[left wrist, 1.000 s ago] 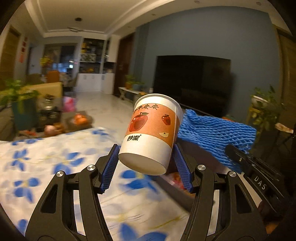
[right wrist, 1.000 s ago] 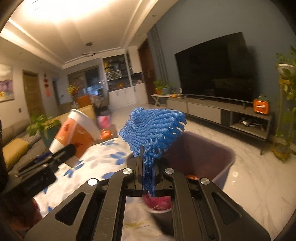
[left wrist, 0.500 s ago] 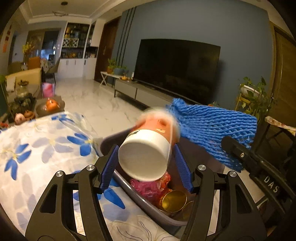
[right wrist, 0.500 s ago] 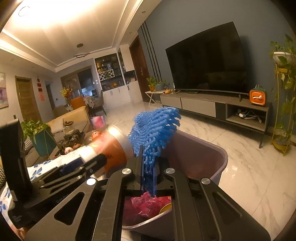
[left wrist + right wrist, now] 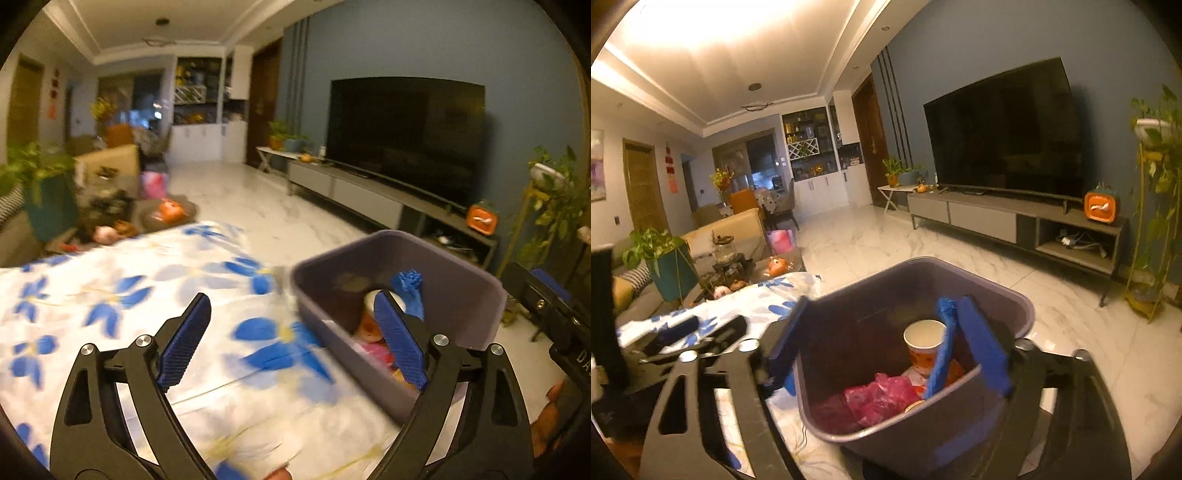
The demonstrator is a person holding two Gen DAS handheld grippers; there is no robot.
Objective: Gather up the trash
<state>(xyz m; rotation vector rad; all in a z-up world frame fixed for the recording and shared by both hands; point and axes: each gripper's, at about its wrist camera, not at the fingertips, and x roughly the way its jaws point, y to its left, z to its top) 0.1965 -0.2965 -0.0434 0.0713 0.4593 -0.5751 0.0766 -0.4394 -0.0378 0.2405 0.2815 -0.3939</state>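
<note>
A purple-grey trash bin [image 5: 1008,295] stands at the table's edge; it also shows in the left wrist view [image 5: 461,280]. Inside it stands the apple-print paper cup [image 5: 923,341], upright, with the blue foam net [image 5: 943,350] leaning beside it and pink plastic trash [image 5: 879,398] in front. In the left wrist view the cup's rim [image 5: 369,297] and the net [image 5: 410,291] show in the bin. My left gripper [image 5: 291,339] is open and empty over the floral cloth, left of the bin. My right gripper [image 5: 886,343] is open and empty, its fingers spread above the bin.
The table carries a white cloth with blue flowers [image 5: 129,295]. A TV [image 5: 1004,133] on a low console [image 5: 1015,221] stands against the blue wall. A plant stand [image 5: 1156,221] is at the right. A side table with a potted plant [image 5: 665,262] and clutter lies left.
Both grippers have opened. The cup has dropped from the left gripper into the bin and the blue net from the right gripper. The left gripper has drawn back to the left.
</note>
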